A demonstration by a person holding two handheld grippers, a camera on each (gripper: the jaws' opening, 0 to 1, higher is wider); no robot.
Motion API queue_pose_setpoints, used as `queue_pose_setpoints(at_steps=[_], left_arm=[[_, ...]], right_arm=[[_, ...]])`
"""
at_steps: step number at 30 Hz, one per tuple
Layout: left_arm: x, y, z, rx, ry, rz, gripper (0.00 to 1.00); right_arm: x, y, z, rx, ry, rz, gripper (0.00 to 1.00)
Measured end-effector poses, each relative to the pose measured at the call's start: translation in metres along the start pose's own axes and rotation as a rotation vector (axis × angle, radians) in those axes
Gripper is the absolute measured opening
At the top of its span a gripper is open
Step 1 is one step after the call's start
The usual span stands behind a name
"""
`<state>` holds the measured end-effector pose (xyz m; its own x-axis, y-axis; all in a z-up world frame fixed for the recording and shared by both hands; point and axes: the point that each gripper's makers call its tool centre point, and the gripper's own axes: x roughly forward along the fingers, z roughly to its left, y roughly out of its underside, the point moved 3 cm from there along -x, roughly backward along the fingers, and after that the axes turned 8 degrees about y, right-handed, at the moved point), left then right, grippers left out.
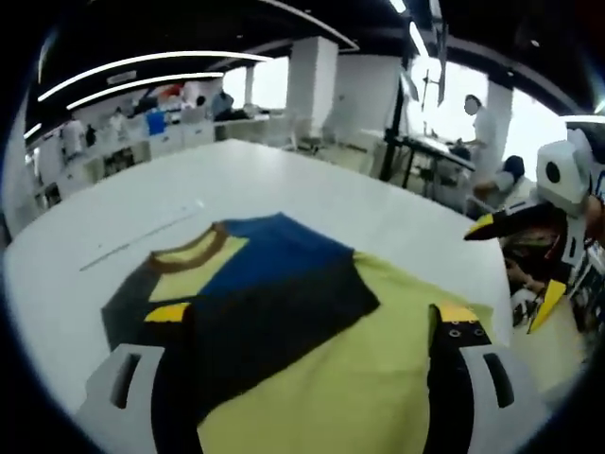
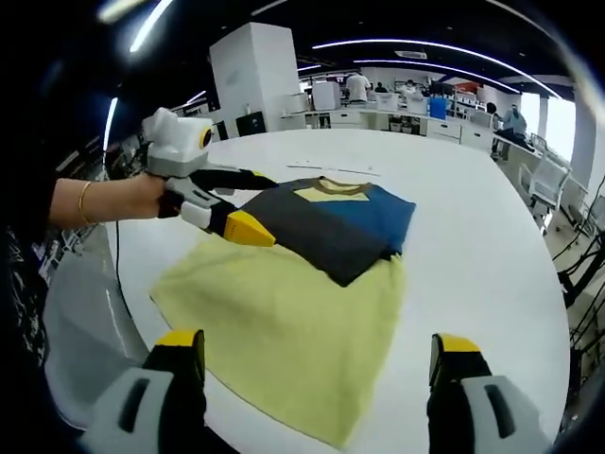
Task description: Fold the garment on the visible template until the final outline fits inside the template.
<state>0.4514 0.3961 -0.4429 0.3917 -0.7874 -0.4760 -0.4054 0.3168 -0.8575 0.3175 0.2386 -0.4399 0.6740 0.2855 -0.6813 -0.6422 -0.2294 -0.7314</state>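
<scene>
1. Left gripper [image 1: 312, 326] is hovering over the garment [image 1: 284, 322] with its jaws spread wide and nothing between them; in the right gripper view the same tool [image 2: 232, 213] is reaching in from the table's [image 2: 492, 246] left side, just above the garment's dark fold.
2. Right gripper [image 2: 317, 355] is also standing wide and empty, poised at the near hem of the garment [image 2: 293, 293].
3. Garment is lying about mid-table: yellow body toward the near edge, a dark sleeve panel and a blue panel folded across it, collar [image 2: 331, 187] pointing at the far edge.
4. Judging by this, another fold is pending. To do it well, I would be pinching both hem corners at once, lifting evenly, carrying the hem toward the collar, and laying it flat so no layer is bunching.
5. Keeping the cloth well inside the table's edges is mattering too, since the near hem is sitting close to the near edge.
6. Template is hard to make out: only a faint line [image 1: 142, 236] is showing on the table beyond the collar, so the fit cannot be judged.
7. Near hem is being partly covered by the left jaws in the left gripper view.
</scene>
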Motion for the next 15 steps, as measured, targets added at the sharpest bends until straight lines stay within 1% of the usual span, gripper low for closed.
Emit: queue_pose_setpoints(at_steps=[2, 5, 8, 9, 10, 15], left_arm=[[-0.012, 0.003, 0.004, -0.005, -0.015, -0.013, 0.99], [-0.027, 0.010, 0.011, 0.002, -0.046, 0.002, 0.99], [-0.044, 0.017, 0.019, 0.004, -0.072, 0.003, 0.99], [-0.046, 0.018, 0.019, 0.003, -0.074, 0.003, 0.99], [-0.053, 0.021, 0.021, -0.006, -0.080, 0.007, 0.99], [-0.075, 0.032, 0.023, -0.014, -0.101, 0.012, 0.97]], right_arm=[[0.001, -0.002, 0.001, -0.004, -0.002, 0.000, 0.99], [0.001, -0.002, 0.002, -0.010, 0.000, 0.004, 0.99], [0.000, -0.004, 0.002, -0.022, 0.006, 0.005, 0.99], [0.000, -0.004, 0.003, -0.023, 0.008, 0.007, 0.99], [0.000, -0.004, 0.002, -0.022, 0.012, 0.009, 0.99], [0.001, 0.002, 0.001, -0.019, 0.023, 0.031, 0.97]])
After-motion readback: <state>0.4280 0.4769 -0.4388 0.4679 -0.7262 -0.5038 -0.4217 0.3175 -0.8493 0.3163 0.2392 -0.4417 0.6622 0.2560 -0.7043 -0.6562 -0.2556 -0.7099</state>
